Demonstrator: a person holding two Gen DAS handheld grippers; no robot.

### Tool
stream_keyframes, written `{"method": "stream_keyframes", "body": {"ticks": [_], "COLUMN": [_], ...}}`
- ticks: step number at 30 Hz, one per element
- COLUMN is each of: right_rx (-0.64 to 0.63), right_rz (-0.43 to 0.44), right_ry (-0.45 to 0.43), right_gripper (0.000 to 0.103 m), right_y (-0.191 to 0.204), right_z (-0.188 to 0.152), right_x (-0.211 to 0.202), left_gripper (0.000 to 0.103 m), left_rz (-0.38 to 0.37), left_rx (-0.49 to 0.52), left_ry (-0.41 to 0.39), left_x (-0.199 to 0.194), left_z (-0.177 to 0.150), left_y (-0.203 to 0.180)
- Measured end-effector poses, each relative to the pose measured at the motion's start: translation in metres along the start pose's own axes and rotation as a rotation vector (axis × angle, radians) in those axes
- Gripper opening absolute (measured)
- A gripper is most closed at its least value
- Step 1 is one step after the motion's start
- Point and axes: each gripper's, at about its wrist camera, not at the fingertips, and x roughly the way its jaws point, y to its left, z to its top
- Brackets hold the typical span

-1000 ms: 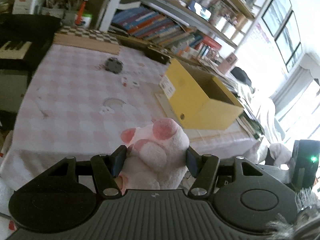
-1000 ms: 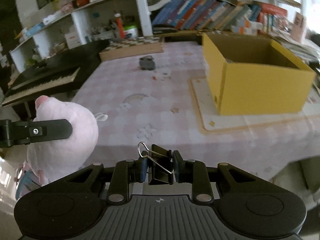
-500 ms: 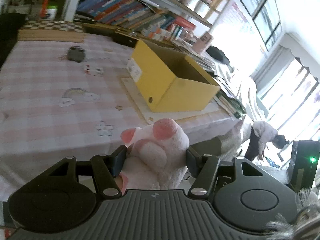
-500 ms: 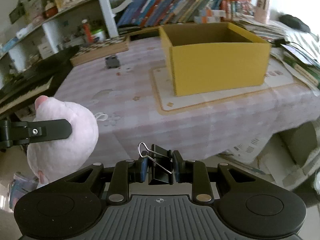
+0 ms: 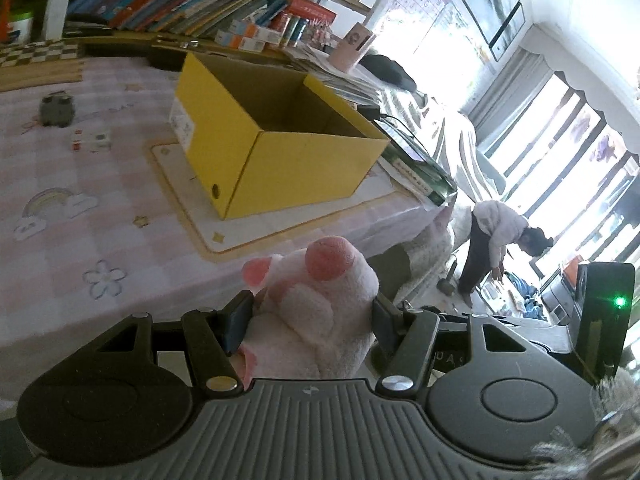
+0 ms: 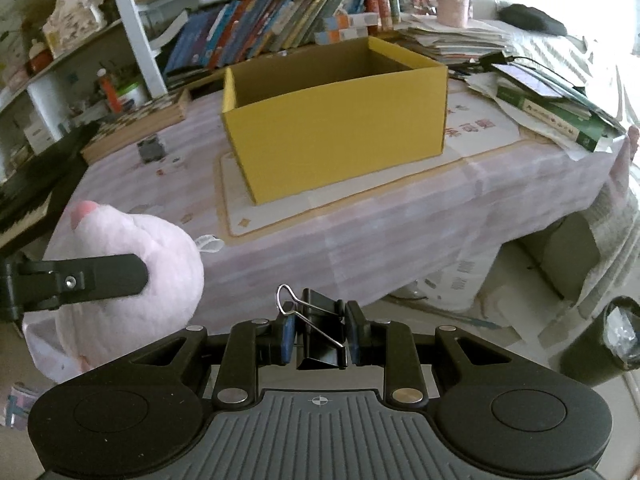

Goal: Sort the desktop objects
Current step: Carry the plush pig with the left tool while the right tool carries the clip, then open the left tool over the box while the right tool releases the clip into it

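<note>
The left hand-held gripper (image 5: 310,322) is clamped on a pink plush toy (image 5: 316,312), held off the bench (image 5: 80,208) edge. The right hand-held gripper (image 6: 320,334) pinches a black binder clip (image 6: 322,336). The open yellow cardboard box (image 6: 336,120) stands on a mat (image 6: 472,136); no contents show in its visible interior.

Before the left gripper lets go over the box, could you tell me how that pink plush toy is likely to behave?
The pink plush toy bulges around the left gripper, so it is probably soft and springs back on release. It looks light for its bulk and unlikely to break. Its rounded body may tumble a little inside the yellow box.
</note>
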Motion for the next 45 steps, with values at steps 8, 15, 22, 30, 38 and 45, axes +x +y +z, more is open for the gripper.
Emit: {"method": "stream_keyframes", "body": {"ticks": [8,15,22,30,38,45], "right_rx": [-0.014,-0.023,-0.025,-0.093,-0.172,-0.241], "right_rz": [0.013,0.018,0.026,0.076,0.144,0.186], "right_ry": [0.026,0.035,0.004,-0.084,-0.177,-0.202], "right_gripper": [0.026,0.026,0.026,0.026,0.026,0.026], "right_y": [-0.028,-0.059,-0.092,-0.111,-0.114,-0.107], "right_z": [0.022,0.042,0.066,0.112,0.161,0.192], "right_x": [0.017,0.03,0.038,0.048,0.061,0.085], "left_gripper": [0.059,0.059,0.059,0.059,0.059,0.059], "left_rz": [0.011,0.004,-0.003,0.046,0.146,0.253], "left_rx": [-0.018,-0.01,0.039,0.077,0.103,0.115], "left_ry": [0.005,0.01,-0.036,-0.163,-0.278,-0.309], "left_x": [0.031,0.065,0.093,0.099,0.1,0.125], "left_z": [0.016,0.032,0.054,0.095,0.13,0.152], "left_y": [-0.016,-0.038,-0.064,-0.083,-0.086,-0.074]}}
